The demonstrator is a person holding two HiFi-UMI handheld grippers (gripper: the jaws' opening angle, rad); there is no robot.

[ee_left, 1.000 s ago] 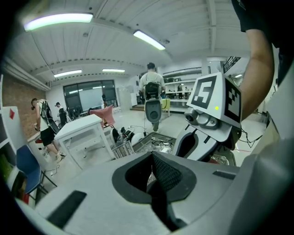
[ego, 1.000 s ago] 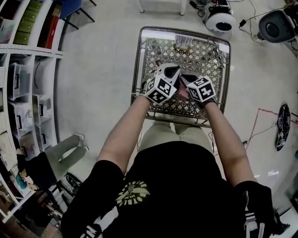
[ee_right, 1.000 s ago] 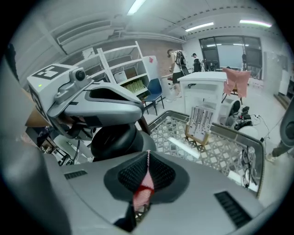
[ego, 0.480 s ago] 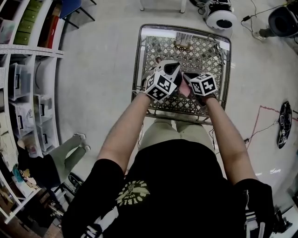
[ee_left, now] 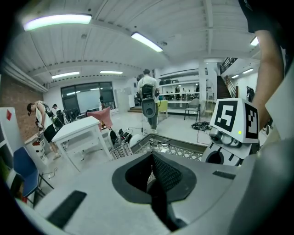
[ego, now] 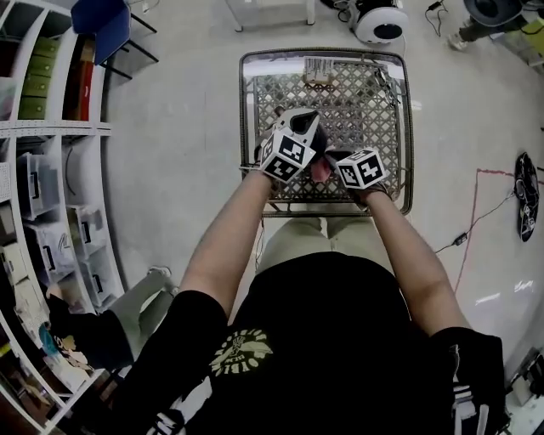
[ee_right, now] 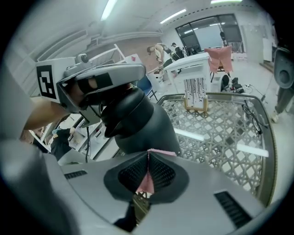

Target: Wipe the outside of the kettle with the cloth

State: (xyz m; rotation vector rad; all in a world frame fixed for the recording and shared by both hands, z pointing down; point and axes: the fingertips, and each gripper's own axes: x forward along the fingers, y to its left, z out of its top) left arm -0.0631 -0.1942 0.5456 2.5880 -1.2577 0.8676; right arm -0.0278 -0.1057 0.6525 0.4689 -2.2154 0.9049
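Note:
A dark grey kettle [ee_right: 140,124] stands on the metal lattice table [ego: 248,102]. In the head view only a sliver of the kettle [ego: 334,155] shows between the two marker cubes. My left gripper [ee_right: 98,92] sits on the kettle's top, its jaws closed on the black handle; in its own view the left gripper [ee_left: 151,172] shows a dark strip running down from the closed pads. My right gripper [ee_right: 147,176] is shut on a pink cloth [ee_right: 147,182], low against the kettle's near side. From above, the pink cloth [ego: 320,171] peeks out beside the right gripper's cube [ego: 361,168].
A small rack of white strips [ee_right: 195,94] stands at the table's far edge, with a thin dark cable [ee_right: 251,114] at the far right. White shelving [ego: 51,170] lines the left wall. A round white machine [ego: 380,21] sits on the floor beyond the table.
The right gripper has come down and toward the table's near edge with the cloth, rolling somewhat. The left gripper has stayed on the kettle.

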